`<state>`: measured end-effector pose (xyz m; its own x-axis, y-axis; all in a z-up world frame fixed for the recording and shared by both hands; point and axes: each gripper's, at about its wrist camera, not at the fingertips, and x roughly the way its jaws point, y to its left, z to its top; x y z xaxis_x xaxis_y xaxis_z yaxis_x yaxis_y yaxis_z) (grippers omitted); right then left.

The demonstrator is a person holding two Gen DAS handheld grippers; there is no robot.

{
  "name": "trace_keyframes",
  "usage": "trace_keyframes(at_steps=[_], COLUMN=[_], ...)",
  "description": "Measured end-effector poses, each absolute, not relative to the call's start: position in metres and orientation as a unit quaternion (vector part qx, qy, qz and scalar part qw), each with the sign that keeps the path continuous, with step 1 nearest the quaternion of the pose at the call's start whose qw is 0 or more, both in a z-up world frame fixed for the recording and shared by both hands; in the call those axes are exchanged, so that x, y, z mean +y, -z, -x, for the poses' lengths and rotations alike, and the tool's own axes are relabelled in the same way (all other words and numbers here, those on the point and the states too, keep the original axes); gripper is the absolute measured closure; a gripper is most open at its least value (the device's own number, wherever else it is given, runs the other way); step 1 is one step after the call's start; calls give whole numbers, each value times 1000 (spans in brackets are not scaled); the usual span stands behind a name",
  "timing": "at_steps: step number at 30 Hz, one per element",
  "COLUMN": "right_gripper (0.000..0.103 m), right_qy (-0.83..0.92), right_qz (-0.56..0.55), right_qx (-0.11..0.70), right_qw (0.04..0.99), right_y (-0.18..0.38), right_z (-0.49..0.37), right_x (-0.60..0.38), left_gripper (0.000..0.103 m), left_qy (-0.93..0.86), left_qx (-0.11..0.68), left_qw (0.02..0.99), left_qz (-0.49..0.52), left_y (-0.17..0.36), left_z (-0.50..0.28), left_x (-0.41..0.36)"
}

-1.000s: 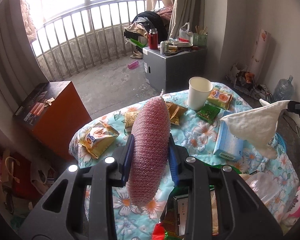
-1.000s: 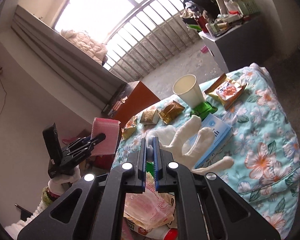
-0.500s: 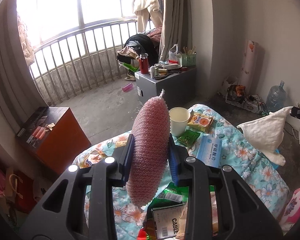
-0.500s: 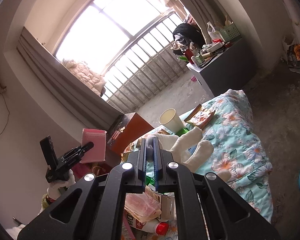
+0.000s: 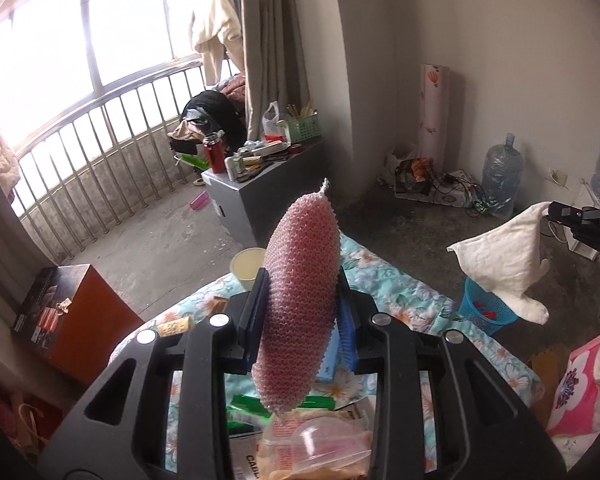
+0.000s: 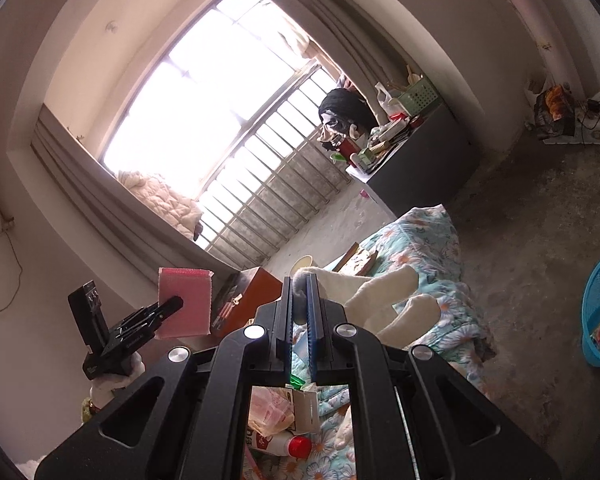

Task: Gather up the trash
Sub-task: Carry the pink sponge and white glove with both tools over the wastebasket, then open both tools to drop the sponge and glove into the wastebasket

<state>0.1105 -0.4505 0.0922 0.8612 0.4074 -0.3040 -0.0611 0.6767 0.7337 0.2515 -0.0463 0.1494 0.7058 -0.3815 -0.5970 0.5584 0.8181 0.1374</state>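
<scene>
Your left gripper (image 5: pixel 300 312) clamps a pink mesh sponge (image 5: pixel 300 304) upright at frame centre. Your right gripper (image 6: pixel 300 308) is pinched on a white glove (image 6: pixel 380 300) — dangling at the left view's right edge, above the blue basket (image 5: pixel 480 312).

A red flask (image 5: pixel 211 151) and green basket (image 5: pixel 303 128) stand on the grey cabinet (image 5: pixel 260 196).

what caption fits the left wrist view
Left gripper clamps a pink mesh sponge above the floral table.
</scene>
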Motion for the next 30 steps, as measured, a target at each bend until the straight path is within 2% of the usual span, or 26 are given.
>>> trace_keyframes(at_steps=[8, 13, 19, 23, 30], right_gripper=[97, 97, 97, 97, 97], right_qy=[-79, -30, 43, 86, 161], right_qz=[-409, -415, -407, -413, -408], right_qx=[210, 227, 286, 327, 391], right_qw=[885, 880, 867, 846, 809], right_y=[-72, -52, -6, 42, 124], right_z=[-70, -59, -74, -89, -112], right_x=[-519, -569, -625, -663, -722], left_gripper=[73, 73, 73, 73, 73], left_qy=[334, 393, 459, 479, 480], left_qx=[292, 319, 380, 443, 491], left_qw=[873, 833, 768, 716, 669], left_qz=[-201, -225, -234, -248, -284], left_y=[-137, -105, -33, 41, 143], left_z=[-234, -224, -221, -226, -225], left_x=[-159, -251, -369, -445, -548])
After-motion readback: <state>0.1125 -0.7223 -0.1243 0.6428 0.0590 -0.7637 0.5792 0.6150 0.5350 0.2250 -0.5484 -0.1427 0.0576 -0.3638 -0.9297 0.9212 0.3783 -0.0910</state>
